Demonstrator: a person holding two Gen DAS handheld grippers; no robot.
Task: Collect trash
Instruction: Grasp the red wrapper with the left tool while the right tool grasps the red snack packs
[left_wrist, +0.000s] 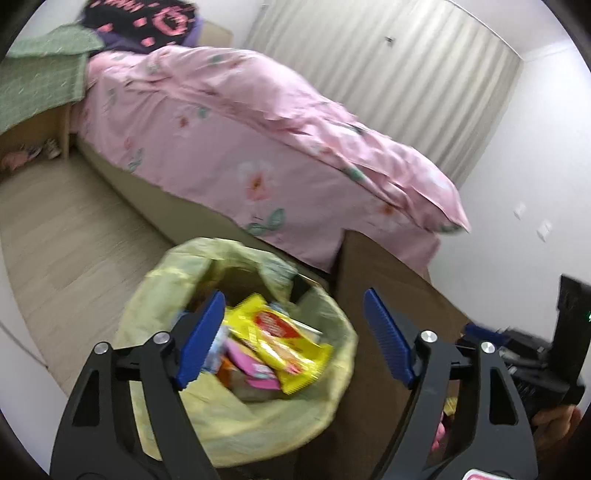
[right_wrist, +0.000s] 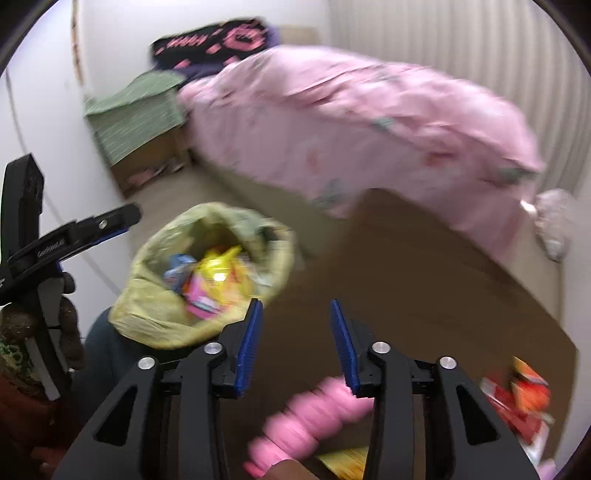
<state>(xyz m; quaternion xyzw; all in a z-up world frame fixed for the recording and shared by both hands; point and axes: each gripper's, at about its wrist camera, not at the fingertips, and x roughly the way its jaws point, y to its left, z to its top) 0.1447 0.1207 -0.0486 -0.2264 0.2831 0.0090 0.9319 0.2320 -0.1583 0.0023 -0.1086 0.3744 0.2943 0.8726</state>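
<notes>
A bin lined with a yellow-green bag (left_wrist: 236, 417) stands on the floor beside a brown table (left_wrist: 388, 269). A yellow wrapper (left_wrist: 280, 332) and a pink packet (left_wrist: 251, 365) lie on top of the trash inside. My left gripper (left_wrist: 293, 295) hangs open above the bin with nothing between its blue pads. My right gripper (right_wrist: 295, 303) is open and empty over the table (right_wrist: 424, 277), just right of the bin (right_wrist: 147, 314). Below it lie a pink bottle (right_wrist: 314, 421), a yellow packet (right_wrist: 343, 458) and red and orange wrappers (right_wrist: 524, 398). The left gripper (right_wrist: 74, 236) shows at the left edge.
A bed with a pink floral cover (left_wrist: 258, 140) runs behind the bin and table. A green cloth (left_wrist: 37, 85) drapes a wooden nightstand at its head. Pale curtains (left_wrist: 406, 74) hang behind. A crumpled white bag (right_wrist: 554, 225) sits at the table's far right. Wood floor (left_wrist: 74, 236) lies left of the bin.
</notes>
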